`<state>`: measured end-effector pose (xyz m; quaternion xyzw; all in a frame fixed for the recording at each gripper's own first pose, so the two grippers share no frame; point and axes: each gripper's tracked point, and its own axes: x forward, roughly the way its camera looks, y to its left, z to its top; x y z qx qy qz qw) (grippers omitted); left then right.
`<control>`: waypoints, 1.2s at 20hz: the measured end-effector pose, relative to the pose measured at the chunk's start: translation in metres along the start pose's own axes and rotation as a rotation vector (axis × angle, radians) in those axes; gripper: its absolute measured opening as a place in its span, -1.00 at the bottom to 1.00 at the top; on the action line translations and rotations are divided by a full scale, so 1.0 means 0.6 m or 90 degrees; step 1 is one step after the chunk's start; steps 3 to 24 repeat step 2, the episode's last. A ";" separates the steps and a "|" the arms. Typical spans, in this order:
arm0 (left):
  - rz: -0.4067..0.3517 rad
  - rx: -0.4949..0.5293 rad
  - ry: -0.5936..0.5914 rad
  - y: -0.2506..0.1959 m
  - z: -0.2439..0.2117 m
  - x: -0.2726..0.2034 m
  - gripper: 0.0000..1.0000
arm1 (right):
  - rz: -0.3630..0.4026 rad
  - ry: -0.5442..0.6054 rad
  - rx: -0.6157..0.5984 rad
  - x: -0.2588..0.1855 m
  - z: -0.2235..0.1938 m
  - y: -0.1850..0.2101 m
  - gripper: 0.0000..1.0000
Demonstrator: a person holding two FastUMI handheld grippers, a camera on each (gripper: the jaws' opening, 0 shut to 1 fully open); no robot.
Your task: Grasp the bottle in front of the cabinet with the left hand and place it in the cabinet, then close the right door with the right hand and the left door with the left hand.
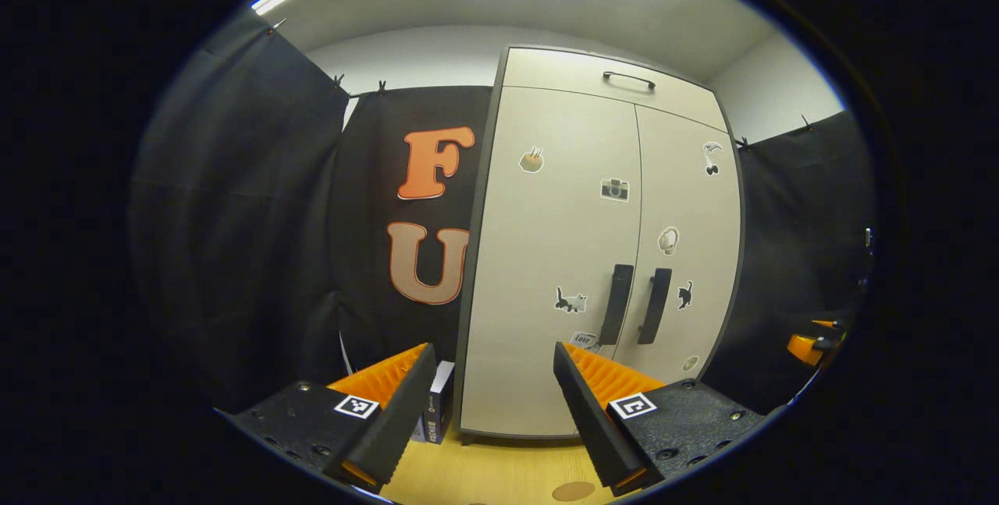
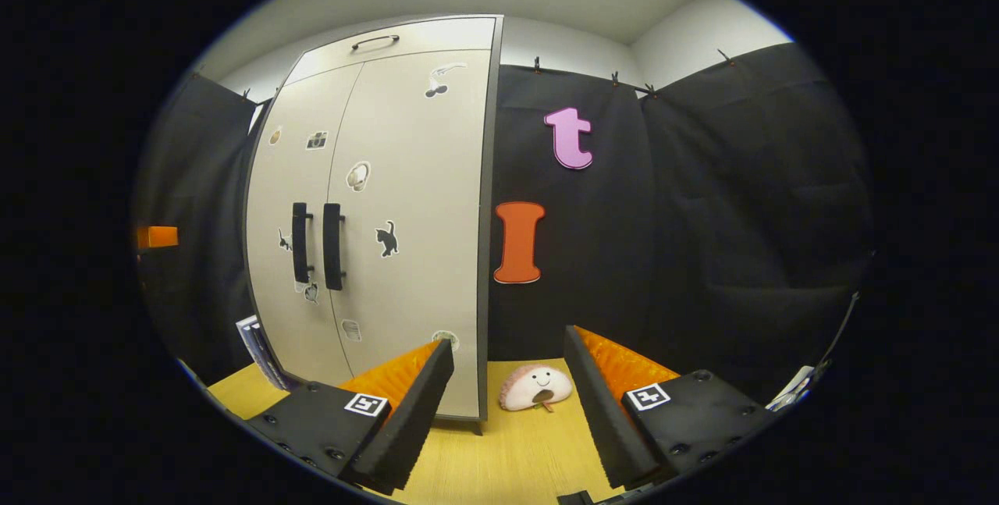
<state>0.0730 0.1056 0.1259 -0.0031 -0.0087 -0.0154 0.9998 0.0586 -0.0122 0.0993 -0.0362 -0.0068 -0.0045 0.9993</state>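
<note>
The tall pale cabinet (image 1: 593, 255) stands on the wooden table with both doors shut, their dark handles (image 1: 636, 304) side by side at the seam. In the right gripper view the same cabinet (image 2: 375, 208) stands left of centre, and its handles (image 2: 316, 243) are together too. My left gripper (image 1: 492, 419) is open and holds nothing; it points at the cabinet's lower left part from a short way back. My right gripper (image 2: 507, 411) is open and holds nothing, aimed past the cabinet's right edge. The other gripper's tip (image 1: 812, 345) pokes in at the far right of the left gripper view.
A small dark box (image 1: 435, 411) leans against the cabinet's left side. A pink-and-white plush toy (image 2: 537, 389) lies on the table right of the cabinet. Black cloth walls close in the back and both sides. A brown round mark (image 1: 574, 491) lies on the tabletop near me.
</note>
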 end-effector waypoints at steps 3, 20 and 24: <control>-0.008 0.010 -0.002 0.008 0.004 -0.006 0.85 | -0.008 -0.003 -0.002 -0.007 0.003 0.009 0.90; -0.008 0.010 -0.002 0.008 0.004 -0.006 0.85 | -0.008 -0.003 -0.002 -0.007 0.003 0.009 0.90; -0.008 0.010 -0.002 0.008 0.004 -0.006 0.85 | -0.008 -0.003 -0.002 -0.007 0.003 0.009 0.90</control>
